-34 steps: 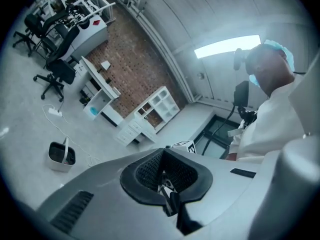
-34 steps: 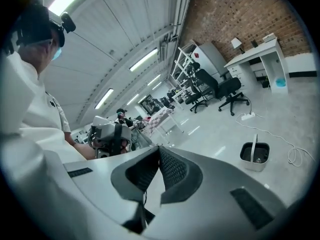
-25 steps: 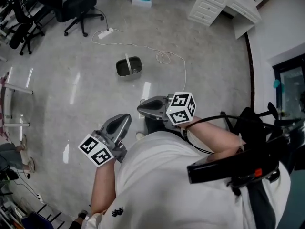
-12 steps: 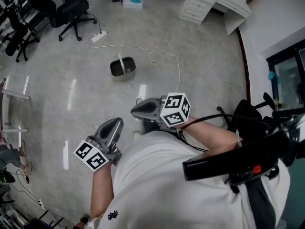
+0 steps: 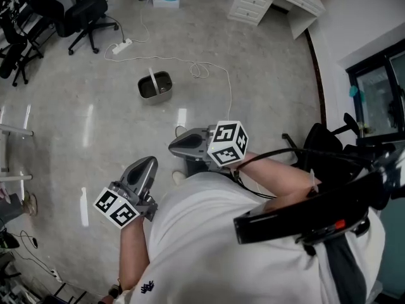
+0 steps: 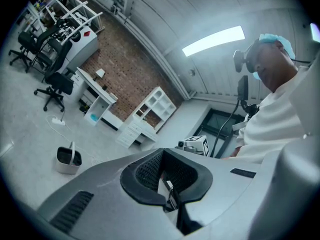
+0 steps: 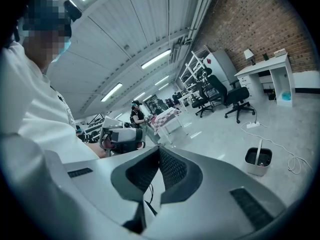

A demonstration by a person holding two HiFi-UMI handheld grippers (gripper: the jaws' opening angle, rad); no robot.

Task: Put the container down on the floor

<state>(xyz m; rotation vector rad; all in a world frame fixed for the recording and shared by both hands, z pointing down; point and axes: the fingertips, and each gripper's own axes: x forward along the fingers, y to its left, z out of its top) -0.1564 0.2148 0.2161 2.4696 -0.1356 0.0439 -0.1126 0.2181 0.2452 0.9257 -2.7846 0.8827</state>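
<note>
While container (image 5: 155,86) sits on floor (image 5: 266,68), left tool (image 5: 147,164), right tool (image 5: 175,147) both closed, empty

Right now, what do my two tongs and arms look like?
The left tongs and right tongs are smooth grey shells with black ribbed pads. Each carries a white cube printed with black square markers. A black cable trails behind the right tongs. White shirt.

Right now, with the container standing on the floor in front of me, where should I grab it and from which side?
Probably by the handle, at its top middle, coming straight down from above. It stands upright across the open top of the container, a thin raised band that is easy to close on, while the walls look too wide to span.
</note>
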